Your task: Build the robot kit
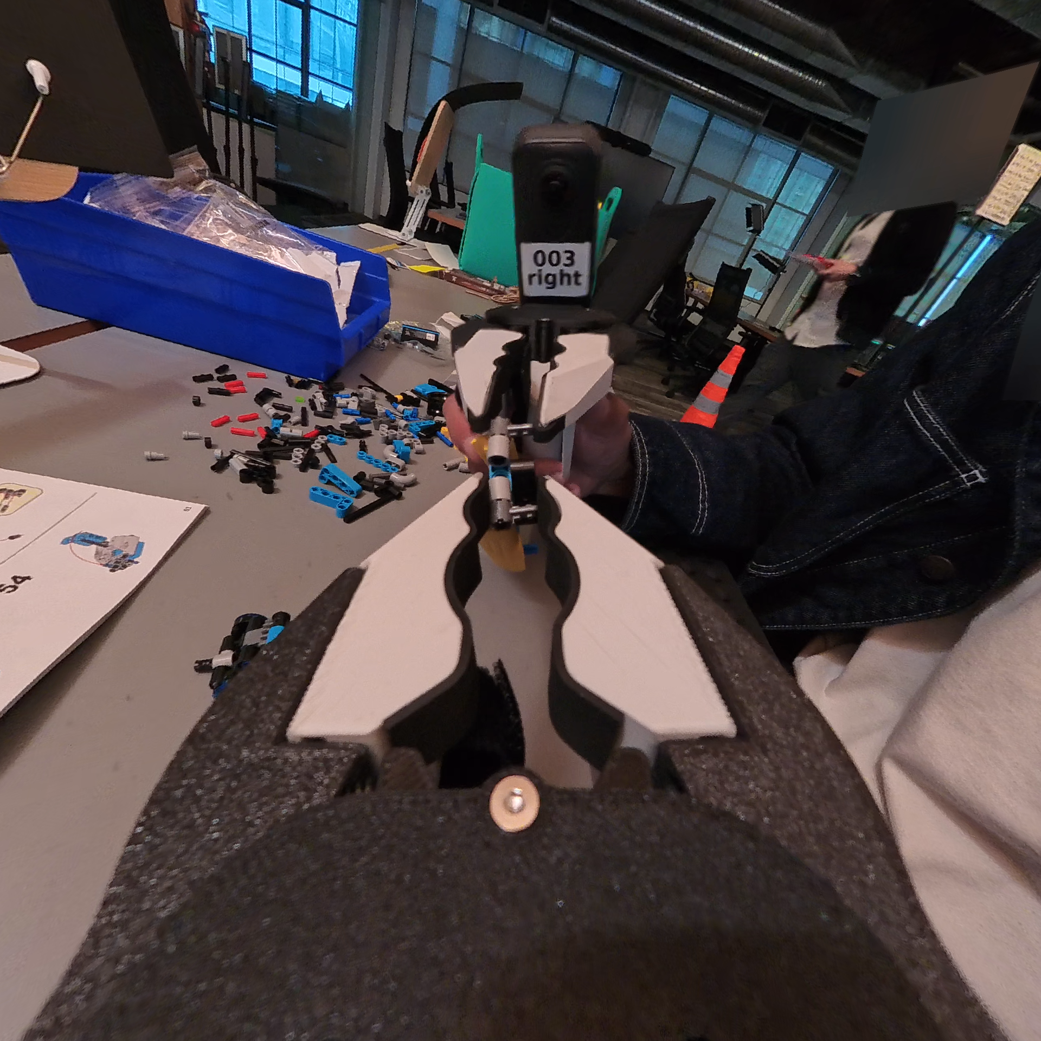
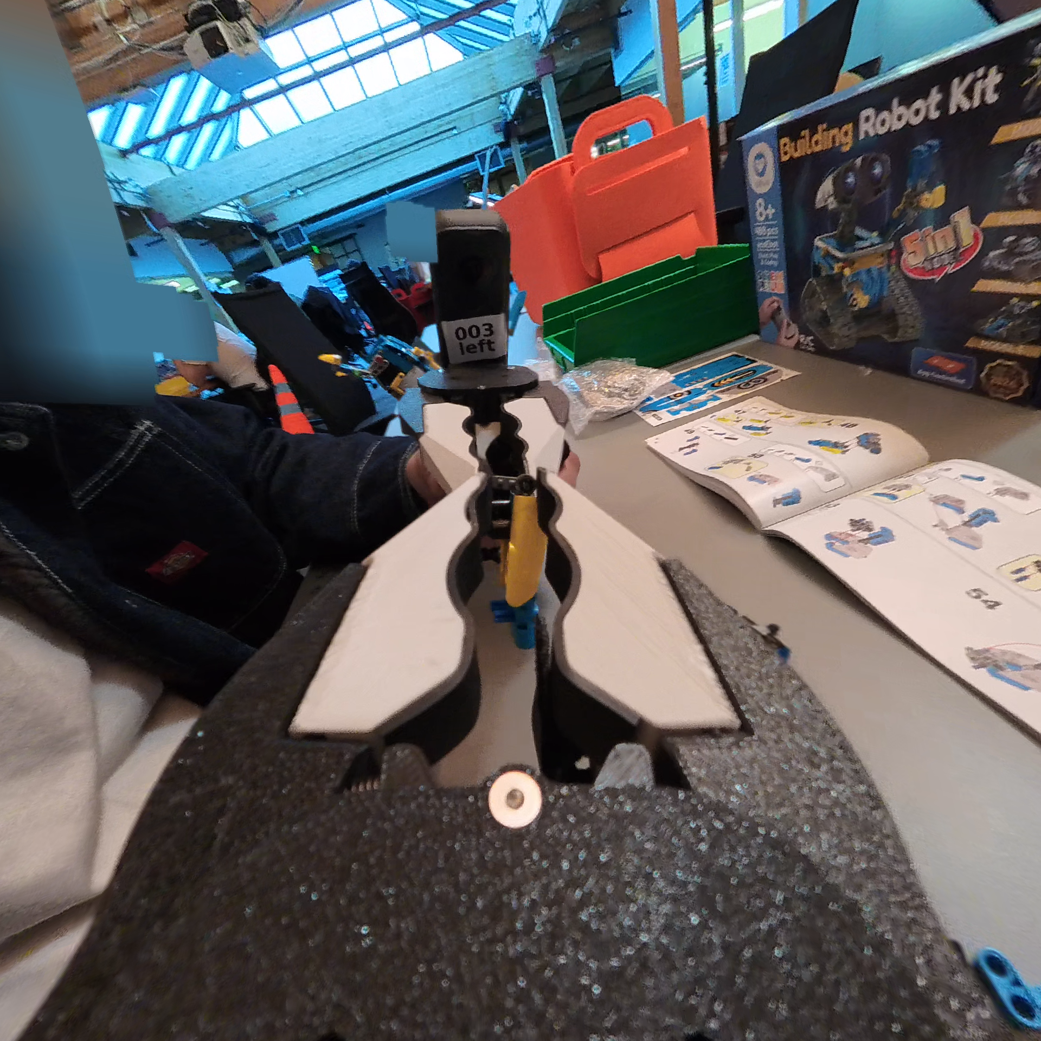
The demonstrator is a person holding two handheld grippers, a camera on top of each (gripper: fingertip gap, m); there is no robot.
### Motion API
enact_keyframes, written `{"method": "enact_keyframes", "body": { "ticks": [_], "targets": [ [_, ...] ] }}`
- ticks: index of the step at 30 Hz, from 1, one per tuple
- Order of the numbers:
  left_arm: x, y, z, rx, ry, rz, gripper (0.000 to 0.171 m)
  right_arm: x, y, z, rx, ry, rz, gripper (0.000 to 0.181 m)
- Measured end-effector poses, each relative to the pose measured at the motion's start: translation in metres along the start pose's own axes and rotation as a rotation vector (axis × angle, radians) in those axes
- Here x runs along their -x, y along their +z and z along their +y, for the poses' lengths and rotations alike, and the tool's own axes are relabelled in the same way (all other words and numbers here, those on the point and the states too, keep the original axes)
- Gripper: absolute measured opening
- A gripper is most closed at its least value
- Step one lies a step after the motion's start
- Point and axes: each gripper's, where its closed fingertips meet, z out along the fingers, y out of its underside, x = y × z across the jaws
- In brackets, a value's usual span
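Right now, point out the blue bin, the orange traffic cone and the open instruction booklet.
blue bin [image 1: 186,293]: left wrist view, on its long front wall.
orange traffic cone [image 1: 714,391]: left wrist view, mid-body on its striped side.
open instruction booklet [image 2: 912,541]: right wrist view, on the near page.

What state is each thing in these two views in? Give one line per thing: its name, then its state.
left gripper: shut on the small brick assembly.
right gripper: shut on the small brick assembly.
small brick assembly: held above the table between both grippers.
instruction booklet: lying open.
blue bin: holding crumpled plastic bags.
loose bricks: scattered on the table.
green bin: contents cannot tell.
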Motion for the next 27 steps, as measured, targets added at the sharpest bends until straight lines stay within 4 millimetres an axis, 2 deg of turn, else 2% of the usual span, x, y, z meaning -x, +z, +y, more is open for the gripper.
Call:
{"method": "enact_keyframes", "body": {
  "ticks": [7,12,16,19,23,25,27],
  "targets": [
    [-0.005,0.000,0.000,0.003,0.026,0.017,0.015,0.006,-0.001,0.001,-0.004,0.112,-0.095,0.014],
    [-0.004,0.000,-0.001,-0.006,0.005,0.019,0.015,0.006,-0.001,0.000,-0.016,0.124,-0.098,0.015],
    [0.004,-0.008,-0.019,-0.137,-0.111,0.034,0.015,-0.010,-0.006,-0.008,-0.073,0.117,-0.004,0.033],
    [0.004,-0.014,-0.031,-0.225,-0.173,0.072,0.015,-0.008,-0.001,-0.003,-0.067,0.196,-0.047,0.036],
    [0.006,-0.011,-0.031,-0.253,-0.191,0.070,0.016,-0.001,0.008,0.002,-0.048,0.204,-0.077,0.013],
    [0.011,-0.009,-0.027,-0.236,-0.204,0.052,0.016,-0.008,0.007,0.004,-0.044,0.195,-0.029,0.011],
    [0.025,-0.010,-0.019,-0.182,-0.206,-0.018,0.019,-0.021,0.003,0.011,-0.006,0.198,0.041,0.010]
  ]
}}
